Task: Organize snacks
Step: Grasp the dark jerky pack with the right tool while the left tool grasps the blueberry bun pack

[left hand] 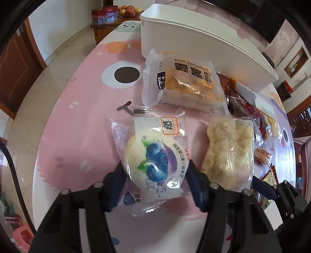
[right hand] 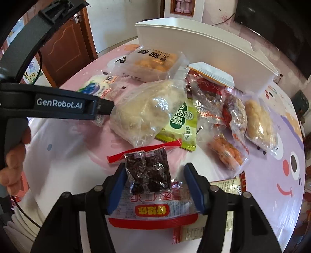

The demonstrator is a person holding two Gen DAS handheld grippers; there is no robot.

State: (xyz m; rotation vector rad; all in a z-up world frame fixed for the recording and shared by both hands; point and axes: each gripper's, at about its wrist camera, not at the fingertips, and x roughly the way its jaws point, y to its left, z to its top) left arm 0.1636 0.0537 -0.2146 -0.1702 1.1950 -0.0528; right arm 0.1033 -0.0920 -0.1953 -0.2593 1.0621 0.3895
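My left gripper (left hand: 155,175) has its blue pads on both sides of a blueberry cake packet (left hand: 153,157) lying on the pink table; whether they press it I cannot tell. An orange cracker packet (left hand: 184,83) and a pale rice-crisp packet (left hand: 229,153) lie beyond it, before the white bin (left hand: 194,40). My right gripper (right hand: 154,181) is open around a dark dried-fruit packet (right hand: 148,171) lying on a red-and-white packet (right hand: 153,212). The left gripper's arm (right hand: 58,105) shows in the right wrist view, left of the rice-crisp packet (right hand: 143,112).
A pile of snack packets lies on the cartoon tablecloth (right hand: 281,148): a green packet (right hand: 180,124), red-wrapped ones (right hand: 210,99), a pale biscuit bag (right hand: 258,122). The white bin (right hand: 194,44) stands behind. A side table with a fruit bowl (left hand: 129,10) is beyond the table edge.
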